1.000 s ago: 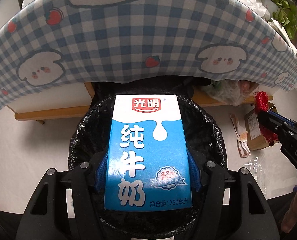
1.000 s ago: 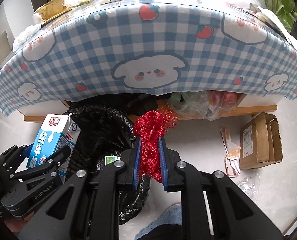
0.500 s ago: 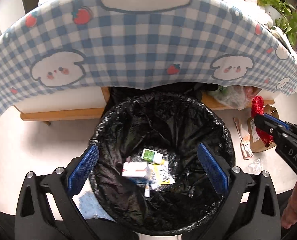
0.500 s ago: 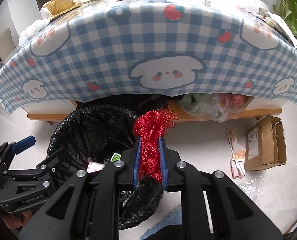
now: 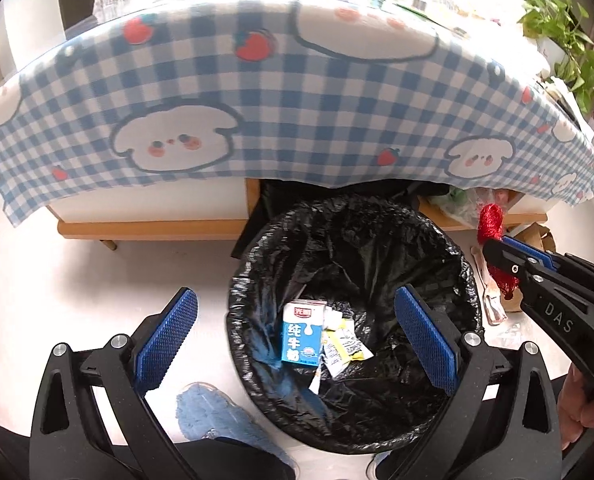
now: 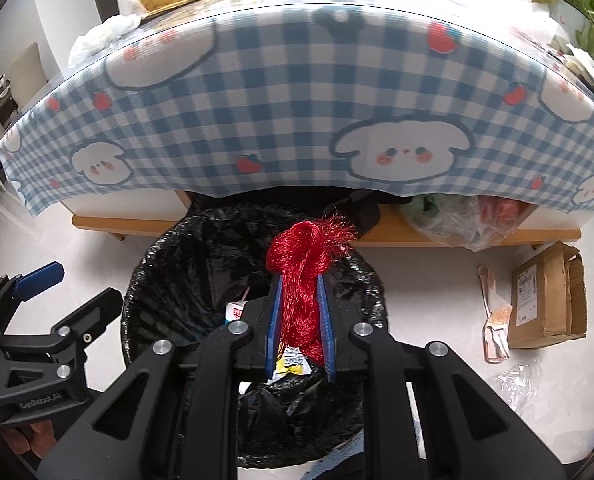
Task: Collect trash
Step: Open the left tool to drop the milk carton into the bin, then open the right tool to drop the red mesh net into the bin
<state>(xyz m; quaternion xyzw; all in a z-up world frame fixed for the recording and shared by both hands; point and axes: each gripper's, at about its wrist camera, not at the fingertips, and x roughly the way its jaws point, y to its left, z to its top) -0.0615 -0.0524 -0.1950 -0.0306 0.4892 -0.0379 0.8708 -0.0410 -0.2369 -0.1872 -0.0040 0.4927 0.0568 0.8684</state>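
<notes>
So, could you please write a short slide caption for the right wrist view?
Right gripper shut on a red string bundle above the black-lined trash bin; open left gripper alongside.

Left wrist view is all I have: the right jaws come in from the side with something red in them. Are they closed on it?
Observer: Yes. From the right wrist view, both blue pads of the right gripper press on a red mesh bundle, with its frayed end sticking out past the tips.
Operator: Is it lined up with the bin?
Observer: It looks so. The bundle shows against the black-lined opening of the trash bin, not against the floor.
Operator: What is that gripper hiding on the floor?
Observer: A cardboard box with its flaps open, lying beside the table's wooden base.
</notes>
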